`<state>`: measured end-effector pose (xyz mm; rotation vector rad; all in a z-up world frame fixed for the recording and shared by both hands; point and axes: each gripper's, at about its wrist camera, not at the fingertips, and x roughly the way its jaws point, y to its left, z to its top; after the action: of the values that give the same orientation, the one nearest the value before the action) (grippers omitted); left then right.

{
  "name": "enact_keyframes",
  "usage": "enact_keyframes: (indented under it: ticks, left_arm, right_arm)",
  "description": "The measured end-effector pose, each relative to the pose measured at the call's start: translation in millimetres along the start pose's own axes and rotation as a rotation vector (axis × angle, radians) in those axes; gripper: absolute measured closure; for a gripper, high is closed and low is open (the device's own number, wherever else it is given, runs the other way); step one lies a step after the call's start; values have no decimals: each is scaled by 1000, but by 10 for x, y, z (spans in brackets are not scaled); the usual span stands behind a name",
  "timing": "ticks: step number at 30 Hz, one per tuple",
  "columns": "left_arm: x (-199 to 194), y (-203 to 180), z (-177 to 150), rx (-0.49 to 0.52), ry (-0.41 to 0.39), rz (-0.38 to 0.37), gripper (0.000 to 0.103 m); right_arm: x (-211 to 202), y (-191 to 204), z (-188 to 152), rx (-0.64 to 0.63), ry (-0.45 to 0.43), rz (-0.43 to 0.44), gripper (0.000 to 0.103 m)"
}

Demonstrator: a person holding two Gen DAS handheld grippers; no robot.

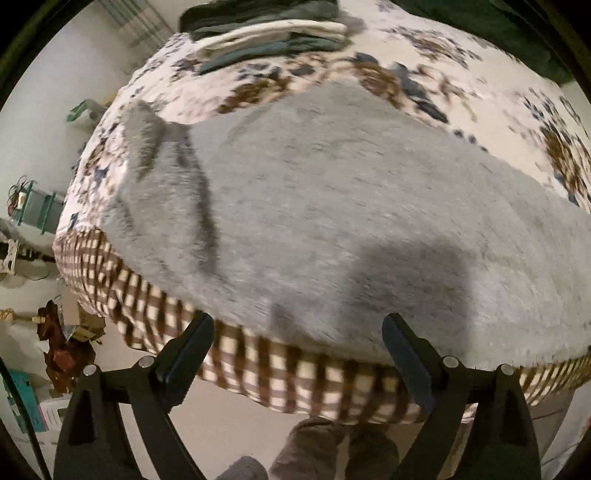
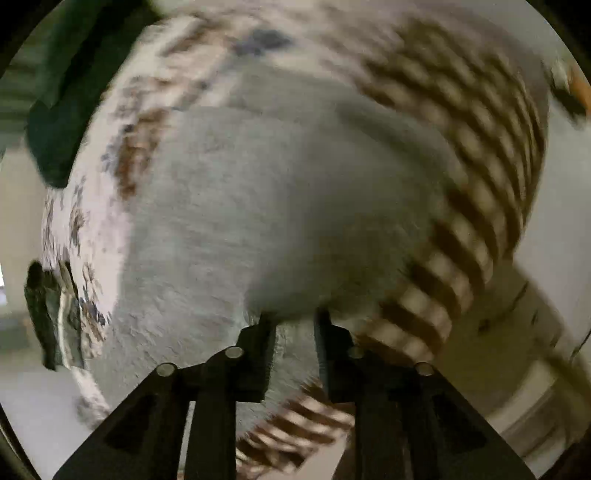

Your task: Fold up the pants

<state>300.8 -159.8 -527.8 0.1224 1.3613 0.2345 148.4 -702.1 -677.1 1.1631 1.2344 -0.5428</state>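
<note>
Grey fleece pants (image 1: pixel 332 206) lie spread across a bed with a floral cover. One end curls up at the far left. My left gripper (image 1: pixel 297 328) is open and empty, its jaws wide apart just above the pants' near edge. In the right wrist view, which is blurred, the same grey pants (image 2: pixel 258 206) fill the middle. My right gripper (image 2: pixel 293 321) is nearly closed, with a fold of the grey fabric pinched between its jaws at the pants' near edge.
A stack of folded clothes (image 1: pixel 269 33) sits at the far end of the bed. A brown checked sheet (image 1: pixel 280 373) hangs over the bed's near edge. Cluttered shelves and boxes (image 1: pixel 33 206) stand at the left. A dark green cloth (image 2: pixel 66 110) lies at the bed's far left.
</note>
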Motion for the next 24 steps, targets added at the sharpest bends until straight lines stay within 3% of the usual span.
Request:
enact_keyframes:
  ticks: [5, 7, 10, 12, 13, 16, 18, 20, 22, 23, 24]
  left_arm:
    - [36, -219, 1, 31, 0, -17, 10]
    - [58, -274, 7, 44, -2, -18, 10]
    - [103, -329, 20, 52, 4, -19, 10]
    - [133, -353, 29, 49, 13, -21, 10]
    - [137, -365, 34, 46, 15, -22, 10]
    - [102, -383, 49, 35, 10, -40, 10]
    - [70, -401, 48, 35, 2, -54, 10]
    - [57, -430, 52, 39, -2, -69, 10]
    - [56, -449, 59, 37, -4, -75, 10]
    - [58, -453, 63, 34, -5, -79, 10]
    - [57, -457, 68, 31, -7, -81, 10]
  right_arm:
    - [-346, -219, 51, 96, -150, 122, 52]
    - [-341, -204, 182, 120, -160, 177, 52]
    - [-106, -96, 384, 104, -100, 144, 52]
    - [-45, -92, 454, 78, -93, 78, 88]
    - [-82, -104, 507, 59, -114, 55, 97]
    - [-490, -42, 411, 22, -262, 1, 98]
    - [-632, -169, 378, 55, -314, -24, 98]
    - [-537, -293, 374, 80, -252, -73, 97]
    - [-177, -347, 459, 78, -37, -89, 92]
    - [-100, -353, 470, 76, 24, -100, 86]
    - [-128, -320, 470, 56, 29, -116, 84]
